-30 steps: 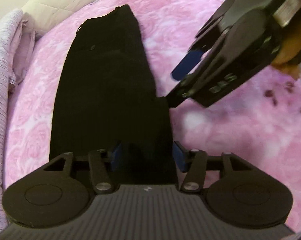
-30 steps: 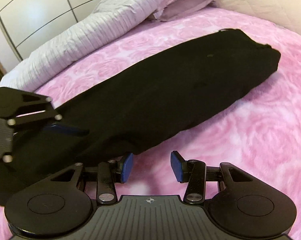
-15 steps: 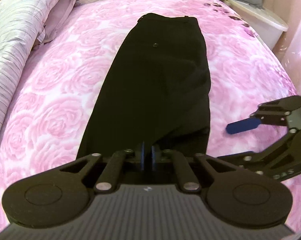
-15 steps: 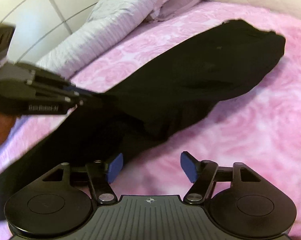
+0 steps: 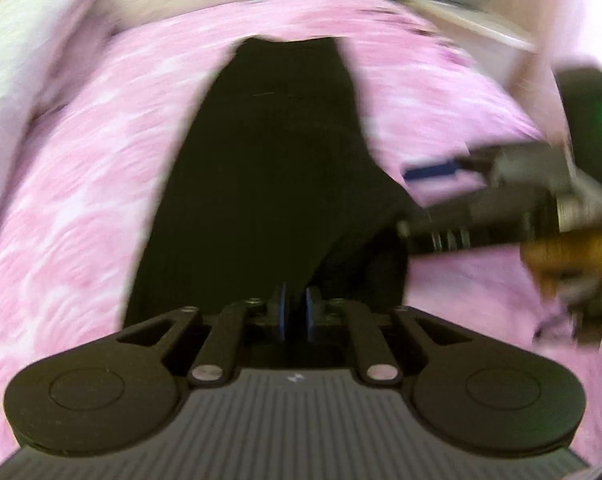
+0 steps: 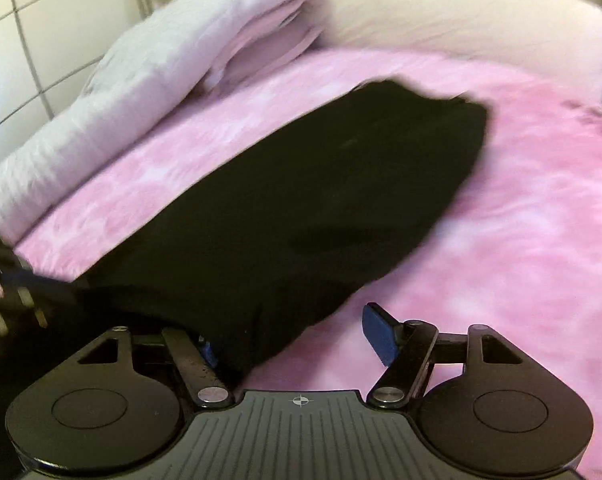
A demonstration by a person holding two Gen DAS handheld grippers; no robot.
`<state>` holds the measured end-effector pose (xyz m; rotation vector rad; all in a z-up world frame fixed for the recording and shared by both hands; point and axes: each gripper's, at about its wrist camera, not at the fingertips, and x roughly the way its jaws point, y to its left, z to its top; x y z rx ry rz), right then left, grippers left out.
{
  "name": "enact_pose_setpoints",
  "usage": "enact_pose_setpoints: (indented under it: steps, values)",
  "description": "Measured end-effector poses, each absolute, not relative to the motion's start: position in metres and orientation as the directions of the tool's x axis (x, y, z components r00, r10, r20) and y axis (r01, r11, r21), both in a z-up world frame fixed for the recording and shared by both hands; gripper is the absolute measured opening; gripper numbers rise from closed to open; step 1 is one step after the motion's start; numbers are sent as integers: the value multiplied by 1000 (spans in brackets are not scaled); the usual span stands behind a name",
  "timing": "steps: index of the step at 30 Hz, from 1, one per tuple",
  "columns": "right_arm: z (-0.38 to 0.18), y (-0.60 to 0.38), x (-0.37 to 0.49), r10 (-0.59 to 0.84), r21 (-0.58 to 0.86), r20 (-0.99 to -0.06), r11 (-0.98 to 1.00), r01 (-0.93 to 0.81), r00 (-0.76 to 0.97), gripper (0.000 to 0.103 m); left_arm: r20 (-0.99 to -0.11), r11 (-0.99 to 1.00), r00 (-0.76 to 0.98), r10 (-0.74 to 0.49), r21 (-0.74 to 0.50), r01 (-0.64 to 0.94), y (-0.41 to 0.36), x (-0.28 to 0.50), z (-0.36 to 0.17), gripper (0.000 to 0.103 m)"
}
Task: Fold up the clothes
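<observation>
Black trousers (image 5: 269, 168) lie lengthwise on a pink rose-patterned bedspread (image 5: 69, 200), folded in half along their length. My left gripper (image 5: 295, 312) is shut on the near hem and holds it lifted. In the right wrist view the trousers (image 6: 321, 200) run from the near left to the far right. My right gripper (image 6: 297, 340) is open, with the near hem edge lying over its left finger; the blue right pad (image 6: 379, 334) is bare. The right gripper also shows in the left wrist view (image 5: 429, 196), blurred, at the trousers' right edge.
A folded pale striped quilt (image 6: 149, 72) lies along the bed's left side. A cream headboard cushion (image 6: 461, 28) runs along the far end. A white box (image 5: 461, 20) stands beyond the bed's far right. White cupboard doors (image 6: 41, 20) are at the left.
My left gripper closed on the near hem and lifted it toward the waistband. My right gripper moved in at the hem's right edge, still open. Both views are now blurred by motion.
</observation>
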<state>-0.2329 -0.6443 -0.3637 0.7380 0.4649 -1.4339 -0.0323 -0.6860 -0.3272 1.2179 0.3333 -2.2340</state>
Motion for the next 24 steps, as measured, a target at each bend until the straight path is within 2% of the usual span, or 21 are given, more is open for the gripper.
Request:
enact_pose_setpoints:
  steps: [2,7,13,18,24]
  values:
    - [-353,-628,-247,-723,158,-688,-65,985,63,69,-831,-864,-457,-319,56,501,-666,-46,-328,11]
    - [-354,-600,-273,-651,185,-757,-138,973,51,69,-868,-926,-412,-278,129,354,-625,-69,-353,15]
    - [-346,-581,-272,-630,158,-775,-130,979,42,69,-874,-898,-392,-287,103,429,-623,-54,-354,15]
    - [-331,-571,-275,-634,174,-767,-50,984,103,69,-847,-864,-448,-286,26,503,-624,-42,-335,16]
    - [-323,-623,-299,-670,290,-708,14,957,224,69,-794,-827,-508,-335,-9,561,-640,-67,-320,20]
